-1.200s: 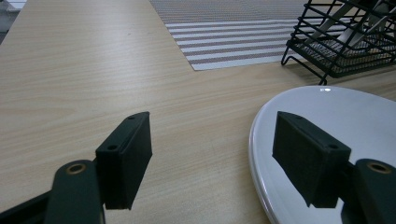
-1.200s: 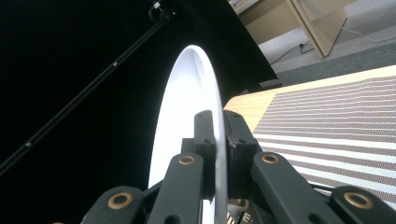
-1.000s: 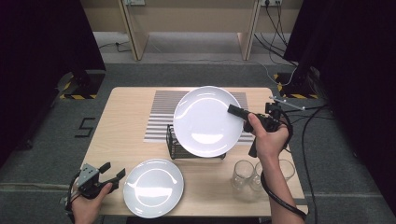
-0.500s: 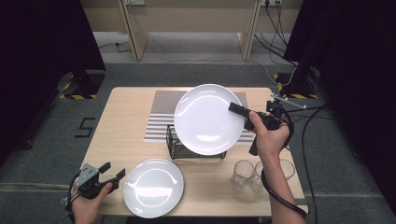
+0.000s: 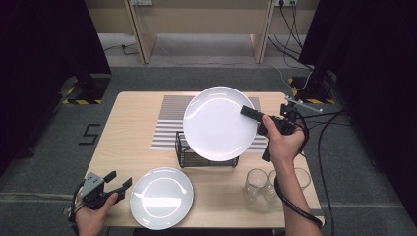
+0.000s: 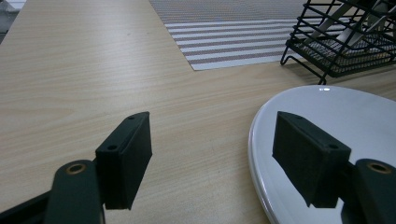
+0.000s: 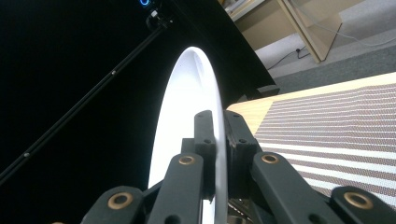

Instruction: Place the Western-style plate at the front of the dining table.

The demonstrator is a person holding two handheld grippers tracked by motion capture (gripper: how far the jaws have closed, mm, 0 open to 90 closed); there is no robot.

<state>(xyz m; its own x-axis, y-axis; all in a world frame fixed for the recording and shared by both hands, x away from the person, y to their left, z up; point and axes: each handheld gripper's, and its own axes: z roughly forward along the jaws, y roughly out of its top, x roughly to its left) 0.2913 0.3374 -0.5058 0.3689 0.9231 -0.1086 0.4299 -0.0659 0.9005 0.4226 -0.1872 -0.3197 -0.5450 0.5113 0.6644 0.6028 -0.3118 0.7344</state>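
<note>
1. Barely anything has moved compared with a second ago. The right hand-held gripper (image 5: 251,113), centre-right of the high view, is still pinching the right rim of the large round white plate (image 5: 215,123), and the plate sits in the same spot mid-frame as before.

2. That plate is held up on edge above the black wire dish rack (image 5: 204,156), hiding most of it. In the right gripper view the jaws are pressed onto the thin rim from both sides, with the white disc (image 7: 187,116) rising edge-on toward the top of the frame.

3. The left hand-held gripper (image 5: 118,181) hasn't budged either. It's parked at the lower left of the high view with its jaws spread and nothing between them, just beside the second white plate (image 5: 161,197) lying flat on the light wooden tabletop (image 5: 128,128).

4. My read: this is a pause mid-carry. The plate looks either about to drop into a rack slot or freshly lifted out, can't say which. The grip seems firm, so nothing's at risk.

5. Other stuff: a grey striped placemat (image 5: 169,120) behind the rack, and clear drinking glasses (image 5: 255,184) at lower right.
</note>
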